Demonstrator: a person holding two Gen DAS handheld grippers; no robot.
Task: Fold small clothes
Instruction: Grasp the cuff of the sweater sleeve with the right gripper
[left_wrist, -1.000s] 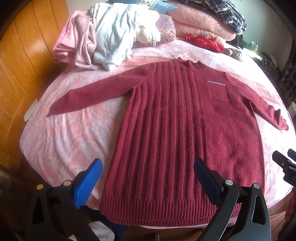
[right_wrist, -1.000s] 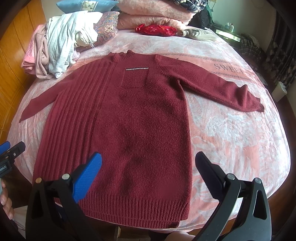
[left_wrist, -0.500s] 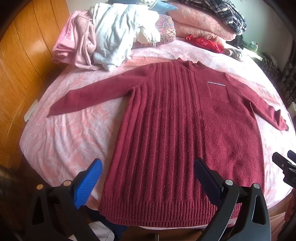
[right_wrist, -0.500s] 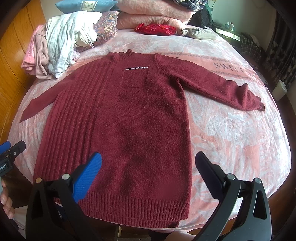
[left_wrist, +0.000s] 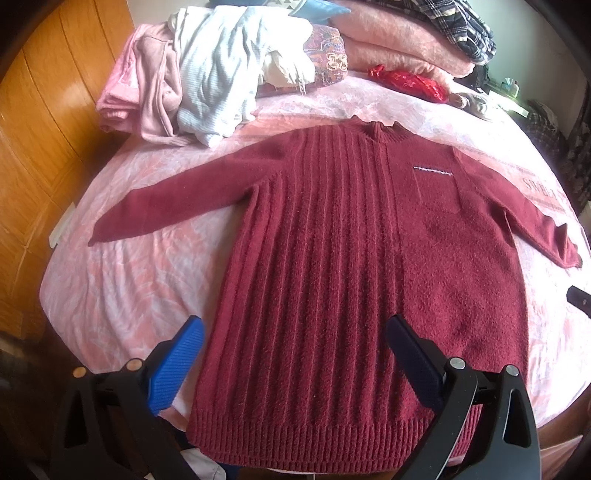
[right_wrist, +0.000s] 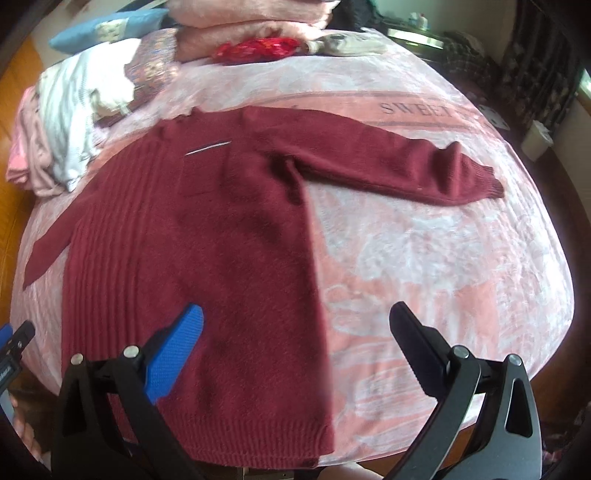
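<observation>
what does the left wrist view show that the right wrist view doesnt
Only the left wrist view shows the wooden wardrobe panels, the plaid cloth atop the pink blankets, and the sweater's left sleeve in full.

Only the right wrist view shows the "SWEET" lettering clearly, the right sleeve's cuff with bare bedspread beyond it, and the white bin by the bed.

Both show the maroon sweater spread flat on the pink bedspread, the clothes pile, the red pouch, and open grippers: left, right.

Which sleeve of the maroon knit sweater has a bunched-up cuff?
The sleeve on the plain-knit pocket side, lying toward the "SWEET" lettering; the ribbed-side sleeve lies flat.
</observation>
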